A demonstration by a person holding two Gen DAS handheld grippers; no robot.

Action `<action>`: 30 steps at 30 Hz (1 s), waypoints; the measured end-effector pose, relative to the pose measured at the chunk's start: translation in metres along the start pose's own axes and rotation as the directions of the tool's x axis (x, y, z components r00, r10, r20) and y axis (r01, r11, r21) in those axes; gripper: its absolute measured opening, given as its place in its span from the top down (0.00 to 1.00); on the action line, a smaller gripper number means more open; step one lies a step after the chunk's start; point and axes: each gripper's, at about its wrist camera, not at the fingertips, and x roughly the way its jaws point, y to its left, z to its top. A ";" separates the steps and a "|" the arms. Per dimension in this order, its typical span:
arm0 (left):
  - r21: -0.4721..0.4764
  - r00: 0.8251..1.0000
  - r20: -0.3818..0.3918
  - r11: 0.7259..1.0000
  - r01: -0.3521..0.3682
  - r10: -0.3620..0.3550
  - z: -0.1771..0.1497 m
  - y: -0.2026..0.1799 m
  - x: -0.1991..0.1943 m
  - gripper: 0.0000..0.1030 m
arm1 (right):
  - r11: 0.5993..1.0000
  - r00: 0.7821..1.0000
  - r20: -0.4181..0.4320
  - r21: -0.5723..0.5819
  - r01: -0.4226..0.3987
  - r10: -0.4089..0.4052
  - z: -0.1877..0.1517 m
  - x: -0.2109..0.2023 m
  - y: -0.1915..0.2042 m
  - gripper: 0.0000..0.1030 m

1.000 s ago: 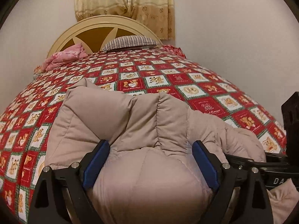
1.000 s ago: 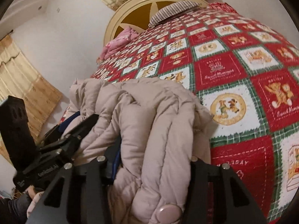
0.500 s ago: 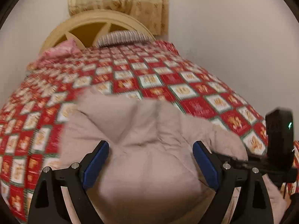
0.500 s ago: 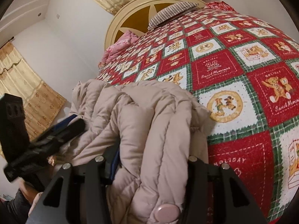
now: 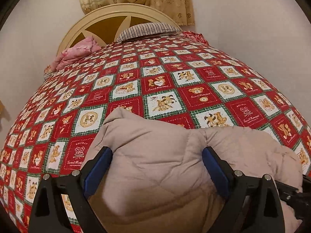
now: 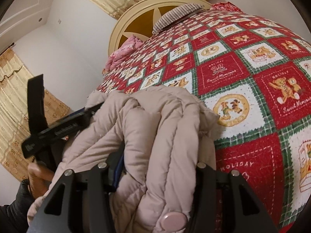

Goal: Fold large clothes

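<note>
A puffy beige quilted coat (image 5: 165, 167) lies bunched at the foot end of a red teddy-bear patchwork bedspread (image 5: 175, 89). The left gripper (image 5: 156, 160) clamps a thick fold of the coat. The right gripper (image 6: 159, 167) grips another bundled fold of it.

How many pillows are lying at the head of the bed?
1. A striped pillow lies against the headboard, right of centre. The pink bundle at the left looks like folded bedding, not a pillow. More might be hidden under the quilt.
</note>
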 end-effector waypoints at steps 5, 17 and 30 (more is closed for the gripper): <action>0.009 1.000 -0.011 1.000 -0.011 0.011 -0.003 -0.005 0.013 0.06 | 1.000 1.000 0.011 -0.002 0.028 -0.028 -0.002 -0.002 0.005 0.52; -0.054 0.986 0.020 0.985 0.166 -0.165 -0.015 0.037 -0.067 0.06 | 1.000 0.999 0.029 0.018 0.021 -0.021 -0.006 -0.006 0.001 0.51; -0.340 0.929 -0.043 0.880 0.332 -0.367 -0.102 0.081 -0.072 0.06 | 0.996 0.999 0.035 0.083 0.023 -0.026 -0.015 -0.038 0.001 0.30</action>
